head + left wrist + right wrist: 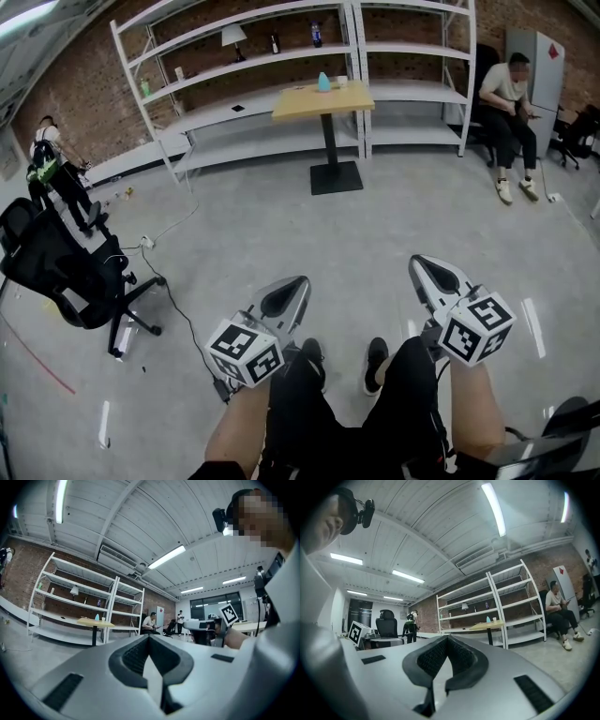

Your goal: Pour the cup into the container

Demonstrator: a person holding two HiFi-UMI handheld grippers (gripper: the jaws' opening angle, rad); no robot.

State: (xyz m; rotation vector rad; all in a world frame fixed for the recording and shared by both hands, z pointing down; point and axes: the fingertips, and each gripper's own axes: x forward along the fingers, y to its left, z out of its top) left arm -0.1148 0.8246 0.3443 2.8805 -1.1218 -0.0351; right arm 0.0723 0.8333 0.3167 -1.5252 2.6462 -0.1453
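The cup [342, 82], small, white and cylindrical, stands upright on the table [298, 105]. The table has a pale wooden top with rounded corners, a black post and a flat black foot. The container [323, 82], a pale blue tapered shape, stands just to the cup's left on the same top. Both are too small to show their contents, so this fits a cup waiting to be poured or one already emptied and set back.

The left gripper [296, 285] and the right gripper [421, 264] are both well apart from the table. Each has smooth grey-white shells and dark ribbed pads, with its jaws together on nothing, above the glossy grey floor [375, 225].
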